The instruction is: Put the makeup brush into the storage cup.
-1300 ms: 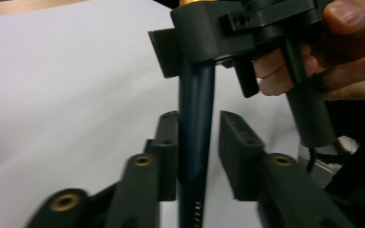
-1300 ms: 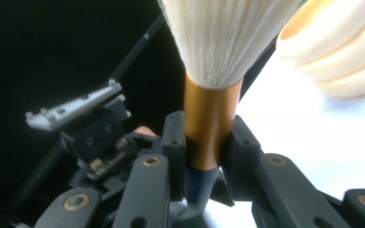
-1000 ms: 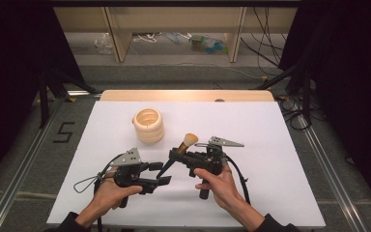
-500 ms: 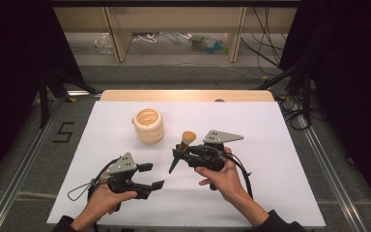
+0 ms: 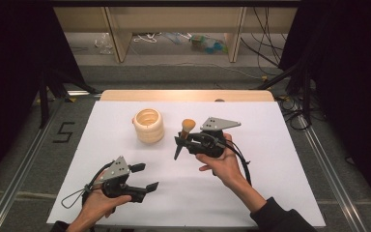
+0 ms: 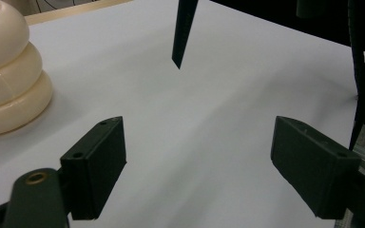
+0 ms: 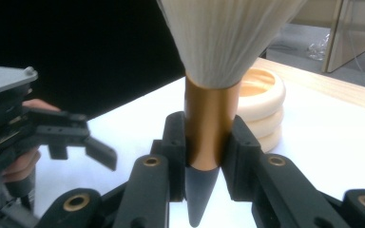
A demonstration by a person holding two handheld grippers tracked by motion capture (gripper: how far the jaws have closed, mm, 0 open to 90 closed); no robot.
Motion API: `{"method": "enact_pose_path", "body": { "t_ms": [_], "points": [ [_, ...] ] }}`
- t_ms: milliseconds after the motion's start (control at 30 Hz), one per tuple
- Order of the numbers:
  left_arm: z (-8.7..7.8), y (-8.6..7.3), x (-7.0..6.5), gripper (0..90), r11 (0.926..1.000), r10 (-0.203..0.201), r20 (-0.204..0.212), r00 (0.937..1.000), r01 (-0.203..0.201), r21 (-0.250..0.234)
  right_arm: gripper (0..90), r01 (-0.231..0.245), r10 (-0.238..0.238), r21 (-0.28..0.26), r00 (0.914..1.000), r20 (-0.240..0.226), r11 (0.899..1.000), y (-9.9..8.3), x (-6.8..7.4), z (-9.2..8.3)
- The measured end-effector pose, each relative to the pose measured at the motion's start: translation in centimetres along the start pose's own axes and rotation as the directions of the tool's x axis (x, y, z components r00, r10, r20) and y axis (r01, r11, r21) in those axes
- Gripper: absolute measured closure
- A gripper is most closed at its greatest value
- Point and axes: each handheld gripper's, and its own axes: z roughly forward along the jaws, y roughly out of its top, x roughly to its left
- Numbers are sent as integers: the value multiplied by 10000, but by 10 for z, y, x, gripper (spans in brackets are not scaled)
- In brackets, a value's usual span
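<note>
Here, in the high view, a brush [image 5: 185, 135] is held upright above the white table [image 5: 280, 193] by the right gripper [image 5: 182, 140], its tuft up and its dark pointed handle down. A cream ribbed holder [image 5: 149, 125] stands just to its left, apart from it. The left gripper [image 5: 142, 176] is seen nearer the front edge, its jaws spread wide with nothing between them; they have just been opening.

In the left gripper view, bare table is framed by the 2 open pads [image 6: 100, 161], with the holder [image 6: 7, 76] at the left and the brush's handle tip [image 6: 183, 33] hanging ahead.

In the right gripper view, the brush's copper collar [image 7: 211, 123] is clamped tight between the jaws, the holder [image 7: 261, 102] behind.

The step in hand is judged to be carrying the brush toward the holder; next, the handle tip must be centred over the opening and lowered straight.
</note>
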Motion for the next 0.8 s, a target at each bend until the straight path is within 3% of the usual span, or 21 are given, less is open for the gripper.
{"method": "enact_pose_path", "body": {
  "t_ms": [33,233,433,500,533,800],
  "points": [
    [-1,-1,1,189,9998,182,10,9998,-182,74,740,60,-61,139,10000,67,9999,4,-2,2],
    [-1,-3,1,176,10000,0,-83,10000,0,91,741,200,-206,254,9995,254,9995,13,-7,8],
    [-2,-3,1,189,9999,69,-110,9999,-68,87,740,359,-380,487,9983,435,9982,23,-14,17],
    [-2,-3,1,186,10000,-14,-136,9999,15,63,740,322,-339,445,9987,376,9985,24,-15,19],
    [-3,-3,2,183,9998,206,-139,9997,-205,26,740,391,-410,381,9979,496,9985,27,-16,22],
    [-3,-3,2,179,9999,105,-214,9997,-104,47,740,286,-309,527,9986,440,9982,34,-20,31]
  ]
}}
